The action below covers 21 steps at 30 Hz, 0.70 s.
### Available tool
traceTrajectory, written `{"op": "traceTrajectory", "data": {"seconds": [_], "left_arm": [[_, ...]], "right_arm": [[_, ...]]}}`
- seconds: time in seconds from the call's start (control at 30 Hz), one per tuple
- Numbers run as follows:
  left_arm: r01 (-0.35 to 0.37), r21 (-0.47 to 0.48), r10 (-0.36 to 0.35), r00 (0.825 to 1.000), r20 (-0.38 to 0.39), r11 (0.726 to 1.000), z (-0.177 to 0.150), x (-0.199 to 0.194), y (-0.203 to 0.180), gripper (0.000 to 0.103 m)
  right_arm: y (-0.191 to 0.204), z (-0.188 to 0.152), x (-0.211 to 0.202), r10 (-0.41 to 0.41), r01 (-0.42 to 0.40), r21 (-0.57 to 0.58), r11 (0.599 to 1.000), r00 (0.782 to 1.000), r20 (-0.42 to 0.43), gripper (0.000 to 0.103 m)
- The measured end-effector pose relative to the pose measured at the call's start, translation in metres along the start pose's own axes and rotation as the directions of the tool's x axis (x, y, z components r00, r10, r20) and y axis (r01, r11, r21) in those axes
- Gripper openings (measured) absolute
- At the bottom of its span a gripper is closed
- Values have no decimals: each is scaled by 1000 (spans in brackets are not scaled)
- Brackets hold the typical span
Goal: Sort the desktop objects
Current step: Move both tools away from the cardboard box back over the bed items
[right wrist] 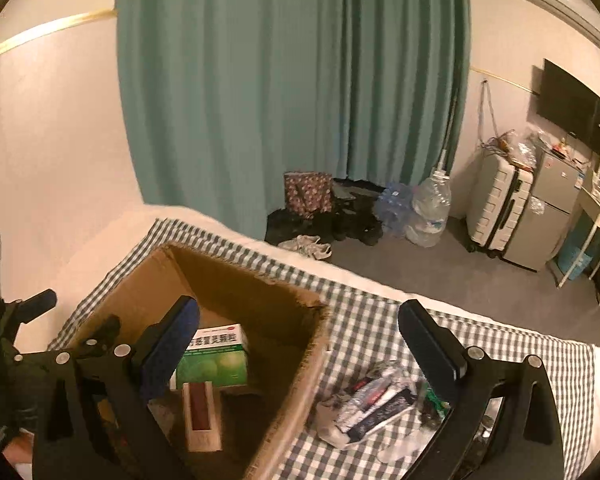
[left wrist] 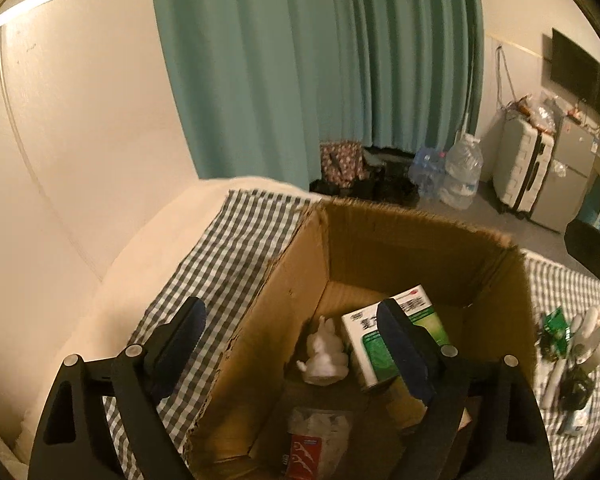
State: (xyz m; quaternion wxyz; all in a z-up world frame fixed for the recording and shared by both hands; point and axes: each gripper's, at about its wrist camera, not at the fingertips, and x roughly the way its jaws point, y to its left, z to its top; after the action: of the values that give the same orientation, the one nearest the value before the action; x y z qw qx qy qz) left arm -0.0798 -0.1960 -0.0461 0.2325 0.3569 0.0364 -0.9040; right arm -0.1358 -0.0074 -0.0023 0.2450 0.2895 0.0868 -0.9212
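Both jaws spread, nothing held. Left hand-held gripper [left wrist: 292, 344] hovers over brown open-top cardboard box [left wrist: 400, 240] on the checked bed sheet [right wrist: 360, 320]; white-green medicine carton [left wrist: 396, 344] inside. Right hand-held gripper [right wrist: 300, 344] straddles box rim. Next pick likely crinkled foil packet [right wrist: 372, 404] beside box: descend centred, clear the rim.
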Motion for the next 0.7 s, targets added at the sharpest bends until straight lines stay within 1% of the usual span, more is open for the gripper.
{"op": "traceTrajectory", "data": {"seconds": [0.17,0.27,0.33,0.5,0.63,0.7], "left_arm": [[17,-11,-17,999,46,1000,5,-12,-4,97],[31,-16,-30,998,58,999,9,-19,-8,99],[38,-19,-37,995,88,999,11,-26,-11,103],[68,-2,-66,980,188,998,12,-46,-29,103],[71,12,-72,968,242,997,12,-62,-39,103],[86,14,-86,960,267,996,12,-68,-45,103]], "right_arm": [[-23,5,-20,-27,26,48,999,999,35,100],[-35,6,-36,-58,54,51,997,996,64,102],[-43,6,-47,-88,83,53,995,992,86,103],[-62,5,-71,-119,108,81,991,984,136,103],[-77,4,-88,-154,138,102,985,975,163,103],[-86,3,-96,-170,152,114,982,971,169,103]]}}
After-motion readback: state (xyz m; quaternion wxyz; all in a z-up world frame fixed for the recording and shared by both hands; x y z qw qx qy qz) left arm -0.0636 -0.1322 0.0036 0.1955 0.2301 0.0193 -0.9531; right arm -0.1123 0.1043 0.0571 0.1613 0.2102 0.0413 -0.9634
